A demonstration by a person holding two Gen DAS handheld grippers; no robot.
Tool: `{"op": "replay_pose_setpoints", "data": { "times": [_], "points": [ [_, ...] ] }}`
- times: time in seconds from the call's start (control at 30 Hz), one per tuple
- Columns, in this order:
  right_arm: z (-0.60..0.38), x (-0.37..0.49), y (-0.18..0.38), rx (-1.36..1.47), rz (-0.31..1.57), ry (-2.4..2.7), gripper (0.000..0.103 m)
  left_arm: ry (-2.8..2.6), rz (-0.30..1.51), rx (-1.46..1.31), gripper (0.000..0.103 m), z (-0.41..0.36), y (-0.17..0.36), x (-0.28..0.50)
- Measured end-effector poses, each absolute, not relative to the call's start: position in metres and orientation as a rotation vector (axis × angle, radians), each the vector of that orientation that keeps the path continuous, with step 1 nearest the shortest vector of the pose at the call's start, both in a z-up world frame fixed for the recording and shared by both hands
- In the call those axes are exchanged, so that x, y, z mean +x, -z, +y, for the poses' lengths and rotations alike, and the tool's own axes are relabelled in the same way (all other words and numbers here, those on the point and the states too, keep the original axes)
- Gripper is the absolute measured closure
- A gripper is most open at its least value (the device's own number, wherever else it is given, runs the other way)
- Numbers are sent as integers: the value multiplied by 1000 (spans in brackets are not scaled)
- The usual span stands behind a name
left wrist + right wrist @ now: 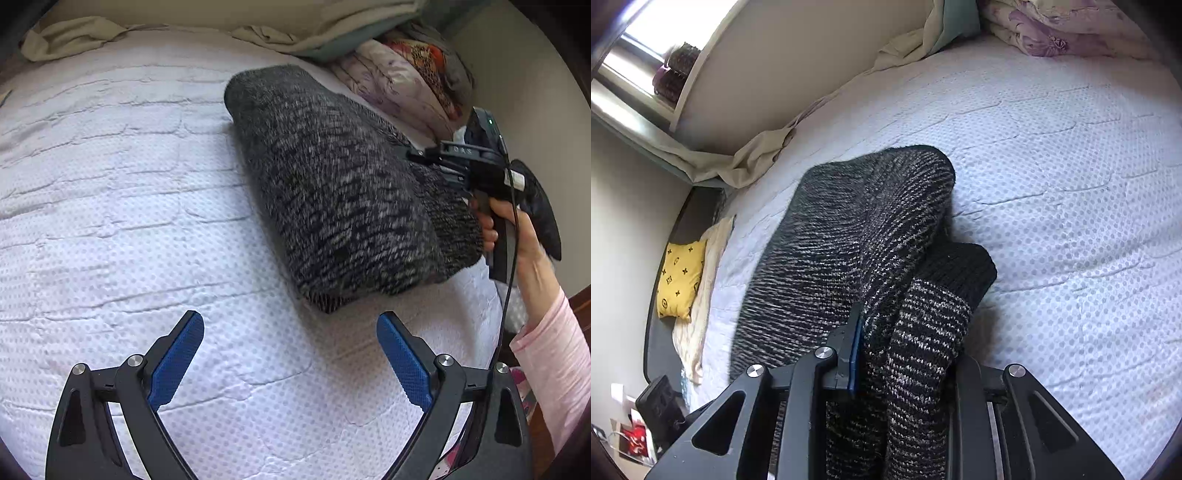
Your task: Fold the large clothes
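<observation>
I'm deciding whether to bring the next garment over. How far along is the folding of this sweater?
Mostly done: the sweater already lies doubled into a thick bundle on the bed. In hand: the right tool is shut on a fold of it. The left tool is open and empty. Left: setting that fold down and releasing.

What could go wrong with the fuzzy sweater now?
1. Only the right hand-held gripper pinches the sweater, at one edge, so the thick knit might slip out or the fold might sag open.
2. The left hand-held gripper is open and holds nothing, so the far side of the bundle has no support.
3. The sweater lies near the edge of the bed and could slide off.
</observation>
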State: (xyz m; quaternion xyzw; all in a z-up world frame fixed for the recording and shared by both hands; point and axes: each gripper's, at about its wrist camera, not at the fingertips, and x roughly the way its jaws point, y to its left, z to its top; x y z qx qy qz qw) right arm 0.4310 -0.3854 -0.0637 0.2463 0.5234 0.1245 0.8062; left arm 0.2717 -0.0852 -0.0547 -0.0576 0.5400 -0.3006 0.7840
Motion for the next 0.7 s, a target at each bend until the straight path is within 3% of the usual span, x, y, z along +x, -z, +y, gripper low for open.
{"op": "replay_pose_setpoints", "data": {
  "times": [0.17, 0.3, 0.33, 0.37, 0.4, 0.57, 0.7],
  "points": [
    [-387, 437, 89, 522, 1129, -262, 82, 633, 1202, -79, 7, -95, 72, 267],
    [-391, 440, 93, 515, 1127, -244, 74, 631, 1216, -65, 7, -102, 80, 263],
    [-393, 439, 93, 516, 1133, -233, 63, 635, 1213, -53, 7, -105, 81, 261],
    [-392, 439, 93, 511, 1142, -211, 40, 635, 1210, -43, 7, -110, 81, 261],
    [-394, 437, 92, 499, 1155, -166, 24, 633, 1203, -32, 7, -112, 80, 260],
    [-403, 416, 61, 415, 1090, -1, 23, 597, 1158, -5, 7, -120, 76, 251],
    [-374, 380, 16, 126, 941, 160, 31, 559, 1092, 40, 7, -123, 68, 240]
  ]
}}
